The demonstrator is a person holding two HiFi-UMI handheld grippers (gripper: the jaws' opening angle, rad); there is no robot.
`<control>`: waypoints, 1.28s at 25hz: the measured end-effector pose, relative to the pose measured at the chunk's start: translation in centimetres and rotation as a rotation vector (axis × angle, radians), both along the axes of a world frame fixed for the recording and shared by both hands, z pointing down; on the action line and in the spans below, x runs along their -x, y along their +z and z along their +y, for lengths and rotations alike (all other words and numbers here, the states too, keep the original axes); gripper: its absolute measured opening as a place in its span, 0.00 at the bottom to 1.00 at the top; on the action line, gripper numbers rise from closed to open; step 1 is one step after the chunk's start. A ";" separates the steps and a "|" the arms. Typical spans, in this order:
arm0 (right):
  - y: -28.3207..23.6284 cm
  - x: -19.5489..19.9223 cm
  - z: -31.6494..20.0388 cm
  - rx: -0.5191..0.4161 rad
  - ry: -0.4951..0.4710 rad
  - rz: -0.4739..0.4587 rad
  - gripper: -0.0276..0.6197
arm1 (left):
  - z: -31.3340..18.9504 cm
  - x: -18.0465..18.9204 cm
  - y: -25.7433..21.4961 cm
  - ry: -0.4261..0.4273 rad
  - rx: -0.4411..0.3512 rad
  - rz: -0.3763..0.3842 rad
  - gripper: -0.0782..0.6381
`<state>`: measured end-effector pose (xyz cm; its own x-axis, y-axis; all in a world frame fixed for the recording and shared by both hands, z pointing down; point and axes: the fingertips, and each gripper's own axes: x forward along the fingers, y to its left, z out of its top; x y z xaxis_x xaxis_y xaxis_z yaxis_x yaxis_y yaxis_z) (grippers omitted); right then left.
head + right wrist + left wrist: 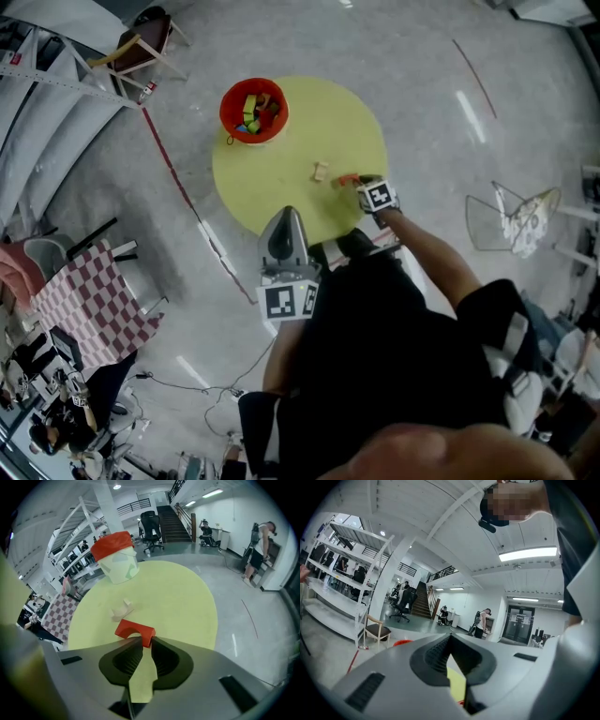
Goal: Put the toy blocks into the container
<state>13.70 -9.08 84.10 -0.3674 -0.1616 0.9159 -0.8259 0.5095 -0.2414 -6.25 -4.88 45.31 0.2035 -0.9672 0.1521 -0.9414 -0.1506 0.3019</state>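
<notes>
My right gripper [145, 642] jaws pinch the red arch block [134, 629] by one leg for lifting toward the container [116, 557]; left gripper [450, 638] idles, jaws together, empty.

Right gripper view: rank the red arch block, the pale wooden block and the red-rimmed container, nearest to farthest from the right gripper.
1. Red arch block, between the jaws.
2. Pale wooden block, just beyond, slightly left.
3. Red-rimmed container, far table edge, left.
</notes>
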 end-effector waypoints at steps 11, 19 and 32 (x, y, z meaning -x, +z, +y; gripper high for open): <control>-9.8 6.6 -5.4 -0.237 -0.083 -0.139 0.13 | 0.8 2.7 -1.6 -0.038 -0.046 -0.040 0.09; -19.7 17.7 -12.8 -0.411 -0.114 -0.337 0.13 | 1.4 4.3 -2.3 -0.080 -0.066 -0.040 0.09; -17.8 25.2 -17.8 -0.390 -0.165 -0.221 0.13 | 2.1 5.7 -1.6 -0.123 -0.039 -0.036 0.09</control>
